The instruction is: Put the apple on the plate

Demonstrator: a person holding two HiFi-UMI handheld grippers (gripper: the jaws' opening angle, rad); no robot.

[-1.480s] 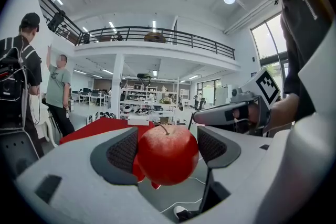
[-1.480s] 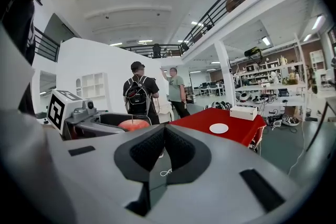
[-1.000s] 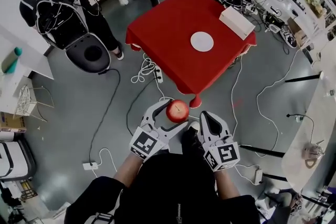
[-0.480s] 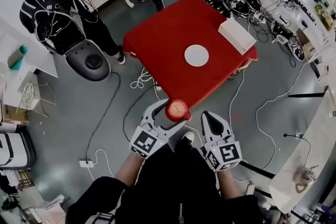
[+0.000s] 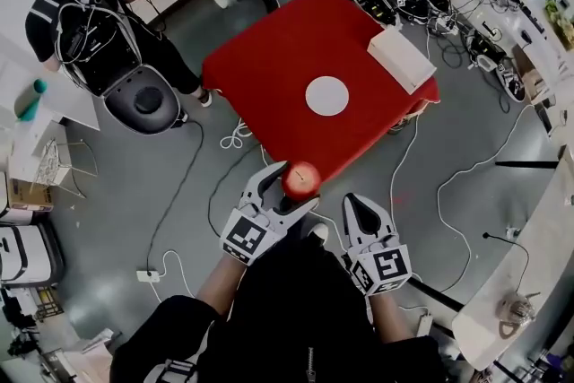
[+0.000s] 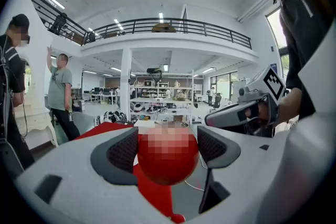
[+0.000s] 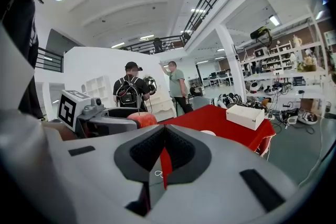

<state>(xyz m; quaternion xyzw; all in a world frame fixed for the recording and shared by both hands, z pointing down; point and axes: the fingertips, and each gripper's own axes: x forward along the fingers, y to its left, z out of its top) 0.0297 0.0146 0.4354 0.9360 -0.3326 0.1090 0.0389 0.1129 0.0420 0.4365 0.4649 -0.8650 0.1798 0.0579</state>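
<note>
The apple (image 5: 302, 178) is held in the air, clamped between the jaws of the left gripper (image 5: 292, 187). It sits at the near corner of the red table (image 5: 260, 72), well apart from the white plate (image 5: 326, 95) near the table's middle.

Handling, as a judgement: the apple is round, firm and smooth-skinned, and of moderate weight. It is likely to slip or roll out if gripped off-centre, and to bruise under a hard squeeze. Take hold across the widest girth, with the padded hollows on opposite flanks, as the present grip appears to be.

The right gripper (image 5: 352, 204) is clenched on nothing and held just beside the left one.

The left gripper view shows both pads seated on the apple's sides, which the head view does not confirm. Only the head view shows the whole path to the plate, with a white box (image 5: 401, 58) beyond it. The right gripper view shows the apple from the side and that gripper's own jaws meeting, with a sliver of red cloth behind them.
</note>
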